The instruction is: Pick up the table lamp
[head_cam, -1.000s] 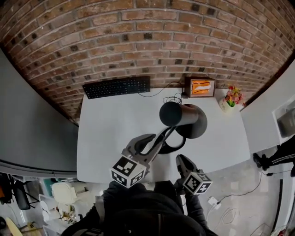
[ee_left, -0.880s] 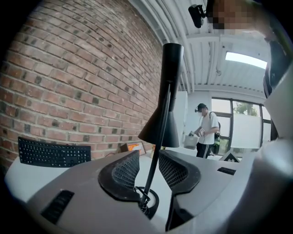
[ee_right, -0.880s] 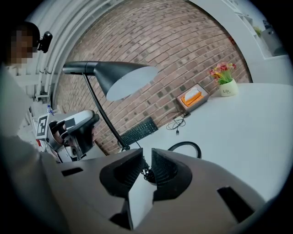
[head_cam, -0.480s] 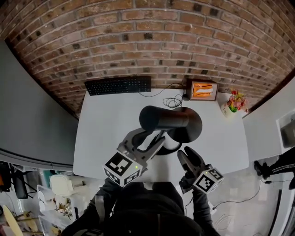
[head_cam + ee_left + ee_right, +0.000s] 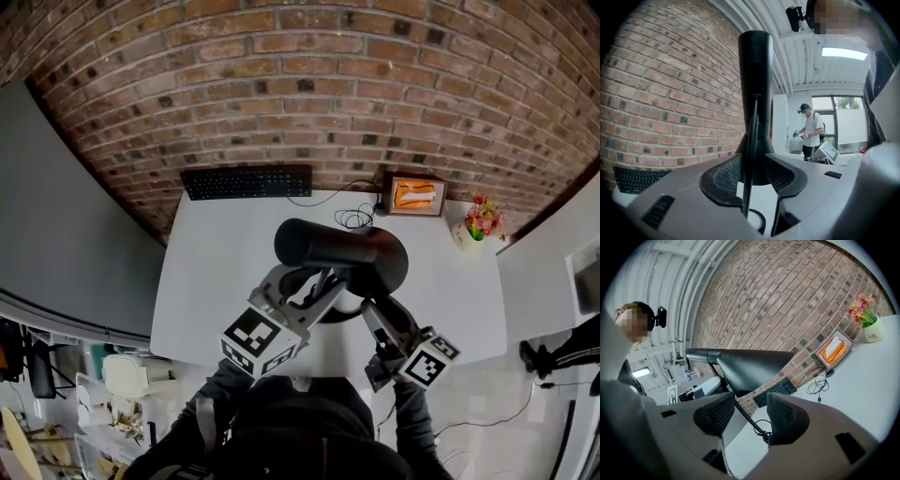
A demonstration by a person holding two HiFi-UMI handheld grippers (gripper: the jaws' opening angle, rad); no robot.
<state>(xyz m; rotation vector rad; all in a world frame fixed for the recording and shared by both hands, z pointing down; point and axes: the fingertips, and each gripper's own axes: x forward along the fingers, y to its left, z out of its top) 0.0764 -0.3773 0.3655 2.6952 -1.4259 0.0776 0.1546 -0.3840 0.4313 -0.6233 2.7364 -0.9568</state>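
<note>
Left tongs [image 5: 314,281] and right tongs [image 5: 380,311] had just sprung open around the table lamp [image 5: 339,251] stem; unheld, it might topple.

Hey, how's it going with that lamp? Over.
Left gripper and right gripper: jaws just opened, wide apart. Table lamp on white table, stem showing between each pair, ungripped. Cable coiled behind, clear.
</note>
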